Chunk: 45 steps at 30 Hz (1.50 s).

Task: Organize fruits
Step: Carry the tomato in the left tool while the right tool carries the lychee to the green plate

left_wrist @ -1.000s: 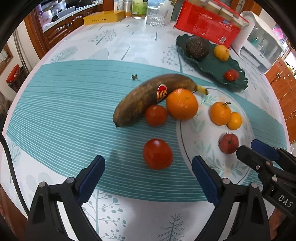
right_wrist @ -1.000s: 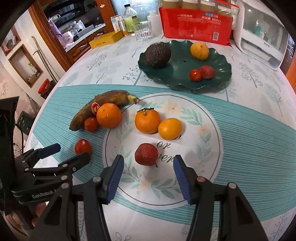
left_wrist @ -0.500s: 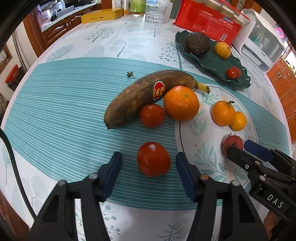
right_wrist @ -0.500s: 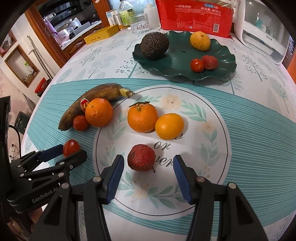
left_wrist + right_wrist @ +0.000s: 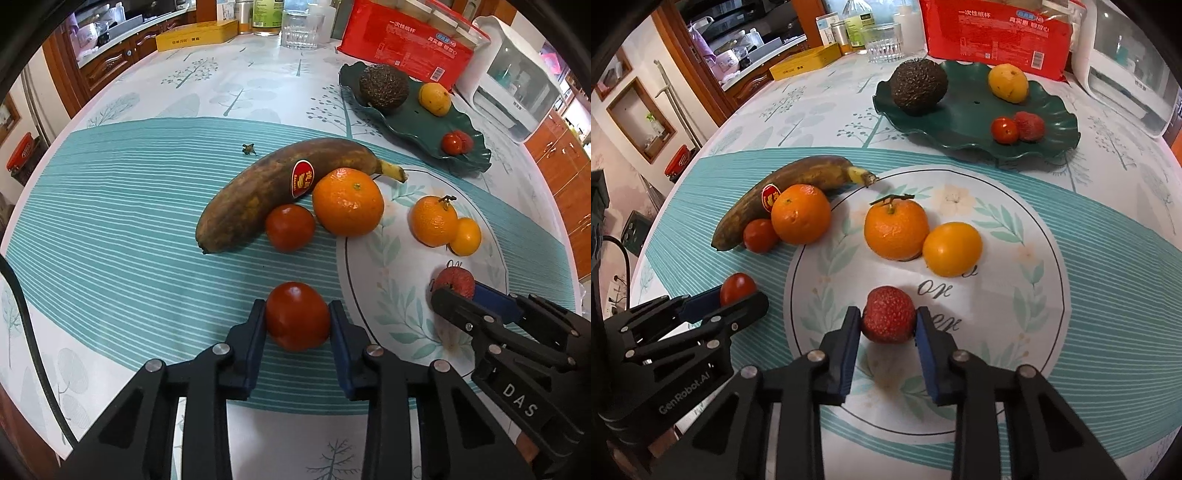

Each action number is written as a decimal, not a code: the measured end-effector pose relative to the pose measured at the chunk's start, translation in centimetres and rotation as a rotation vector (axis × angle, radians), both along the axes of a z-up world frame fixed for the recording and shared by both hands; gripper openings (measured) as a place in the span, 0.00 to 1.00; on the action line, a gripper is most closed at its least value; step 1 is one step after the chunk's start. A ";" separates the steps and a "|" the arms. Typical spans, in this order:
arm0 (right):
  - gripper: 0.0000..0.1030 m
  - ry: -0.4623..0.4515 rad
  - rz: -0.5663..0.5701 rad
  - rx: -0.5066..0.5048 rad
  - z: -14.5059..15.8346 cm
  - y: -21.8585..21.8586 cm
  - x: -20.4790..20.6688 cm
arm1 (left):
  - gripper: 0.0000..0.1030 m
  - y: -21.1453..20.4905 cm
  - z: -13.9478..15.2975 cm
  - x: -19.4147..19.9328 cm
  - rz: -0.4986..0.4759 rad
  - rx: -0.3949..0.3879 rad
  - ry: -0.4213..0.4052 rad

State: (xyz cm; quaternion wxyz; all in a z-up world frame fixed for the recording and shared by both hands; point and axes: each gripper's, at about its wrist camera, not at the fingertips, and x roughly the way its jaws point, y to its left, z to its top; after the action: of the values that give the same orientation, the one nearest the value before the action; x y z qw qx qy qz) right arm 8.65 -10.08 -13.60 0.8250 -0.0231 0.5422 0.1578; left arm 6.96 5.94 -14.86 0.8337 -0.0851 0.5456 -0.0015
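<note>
The left gripper is clamped on a tomato, its blue pads pressed against both sides of the fruit, which sits low over the teal striped part of the tablecloth, just left of the printed white circle; whether it rests on the cloth or is raised cannot be told. The right gripper grips a lychee the same way, pads touching both sides, inside the lower part of that circle. In the right wrist view the left gripper shows at lower left with the tomato between its tips. Beyond the held tomato lies a brown banana with a red sticker, tilted, its stem tip reaching onto the circle's edge; a second tomato and an orange touch each other and lean against the banana. Inside the circle a stemmed mandarin and a smaller yellow-orange fruit sit touching. Farther back a dark green wavy plate holds an avocado, a yellow fruit, and a small tomato beside another lychee, touching. Behind the plate stand a red package, a glass, a yellow box and a white appliance
</note>
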 end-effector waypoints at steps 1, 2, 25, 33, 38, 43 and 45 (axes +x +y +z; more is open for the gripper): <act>0.29 -0.003 0.003 -0.004 0.0 0.1 -0.1 | 0.30 0.1 0.0 -0.1 0.002 -0.005 0.000; 0.29 -0.003 0.006 -0.006 0.0 0.1 -0.1 | 0.30 0.2 0.0 -0.1 0.004 -0.008 0.000; 0.28 -0.138 -0.032 0.044 9.1 -2.2 -0.2 | 0.30 -2.2 12.0 2.2 -0.112 -0.004 -0.131; 0.28 -0.213 -0.080 0.048 14.7 -4.8 1.7 | 0.30 -5.5 18.0 5.6 -0.202 0.037 -0.196; 0.28 -0.293 -0.127 0.017 18.9 -7.1 4.9 | 0.30 -7.1 20.2 8.9 -0.232 0.060 -0.194; 0.28 -0.355 -0.162 -0.031 21.5 -8.7 8.8 | 0.30 -8.3 21.6 12.6 -0.225 0.061 -0.207; 0.28 -0.362 -0.175 -0.043 21.6 -9.4 10.5 | 0.30 -8.6 21.5 13.7 -0.224 0.054 -0.206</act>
State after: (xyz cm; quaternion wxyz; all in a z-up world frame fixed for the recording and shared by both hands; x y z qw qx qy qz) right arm 19.16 -19.44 8.01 0.9189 -0.0216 0.3882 0.0672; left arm 20.70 -2.67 6.69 0.8818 -0.0008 0.4631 -0.0887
